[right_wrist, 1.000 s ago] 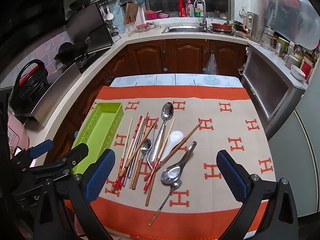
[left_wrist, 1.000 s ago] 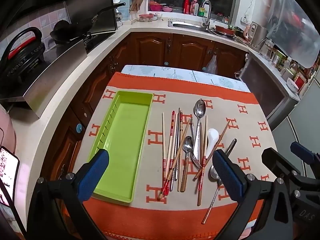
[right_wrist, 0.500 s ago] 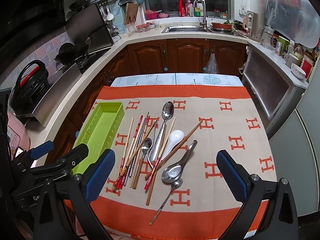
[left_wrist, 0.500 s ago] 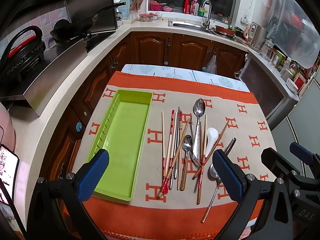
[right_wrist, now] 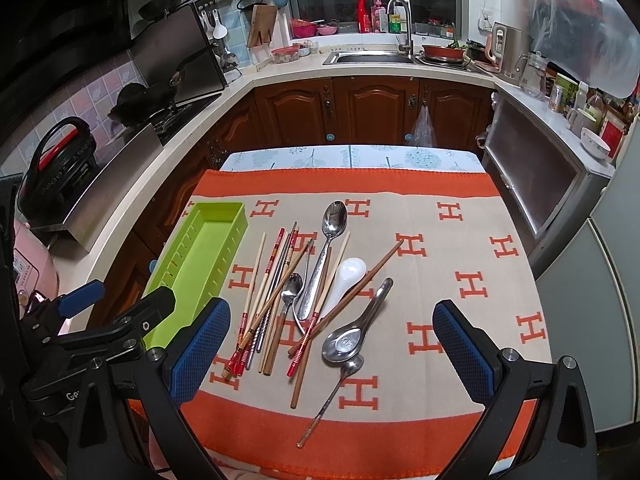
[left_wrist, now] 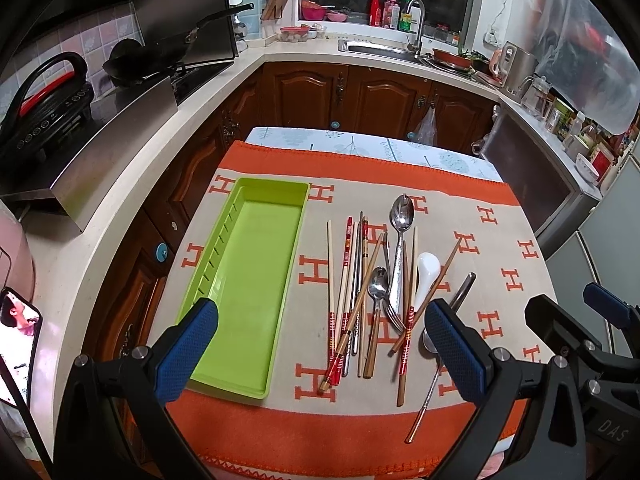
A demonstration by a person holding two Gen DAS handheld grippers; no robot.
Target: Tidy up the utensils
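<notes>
While both tongs (left_wrist: 320,344) (right_wrist: 332,344) hang spread, empty: tray (left_wrist: 240,280) near left cloth edge, utensils (right_wrist: 312,292) mid-cloth.

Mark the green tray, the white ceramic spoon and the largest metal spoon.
green tray (left_wrist: 244,280), left wrist view, bare floor.
white ceramic spoon (right_wrist: 350,270), right wrist view, bowl.
largest metal spoon (right_wrist: 335,216), right wrist view, bowl.
</notes>
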